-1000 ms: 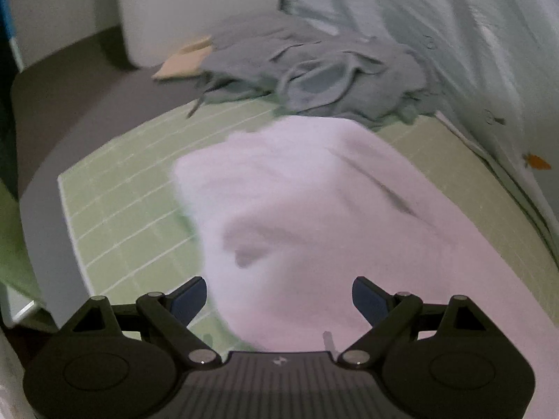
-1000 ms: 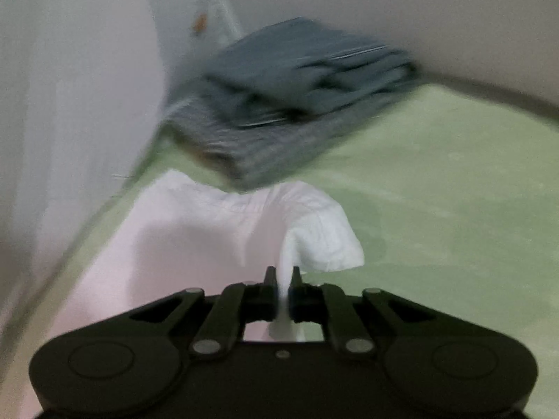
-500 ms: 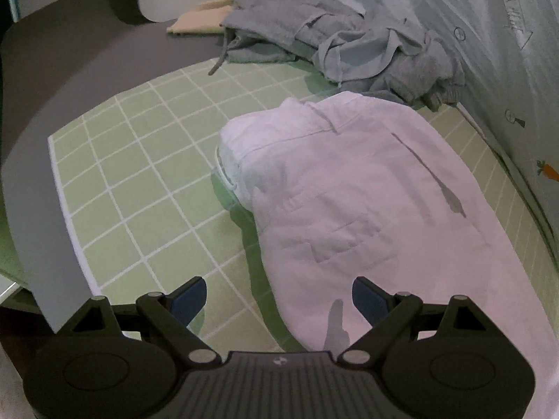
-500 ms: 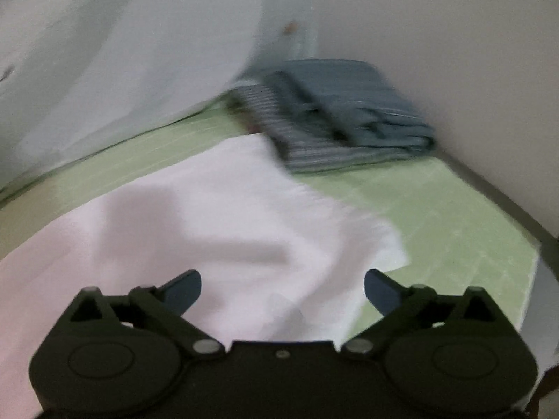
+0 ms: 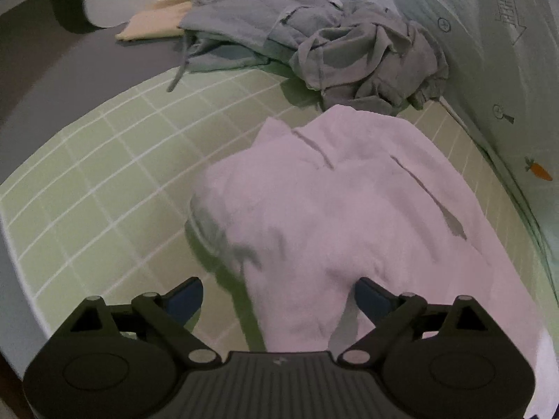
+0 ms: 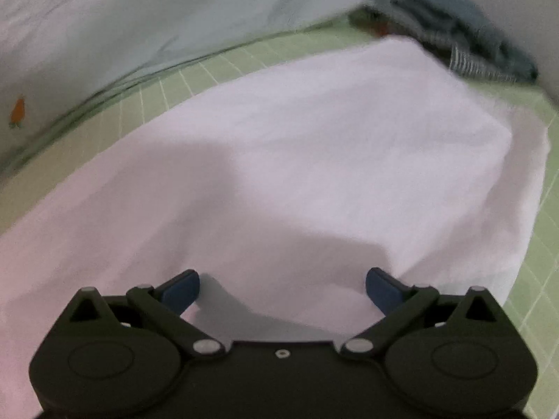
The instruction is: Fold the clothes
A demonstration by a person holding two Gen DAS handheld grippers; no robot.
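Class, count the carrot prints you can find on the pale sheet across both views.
2: one carrot at the right edge in the left view, one carrot at the left edge in the right view. Possibly the same print; folds may hide more.

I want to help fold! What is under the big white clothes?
The white garment lies on the green checked mat, which shows all around it. Anything else beneath is covered by the cloth, so it cannot be seen.

dim indoor light | soft shadows | motion blur | fisheye-warped edges
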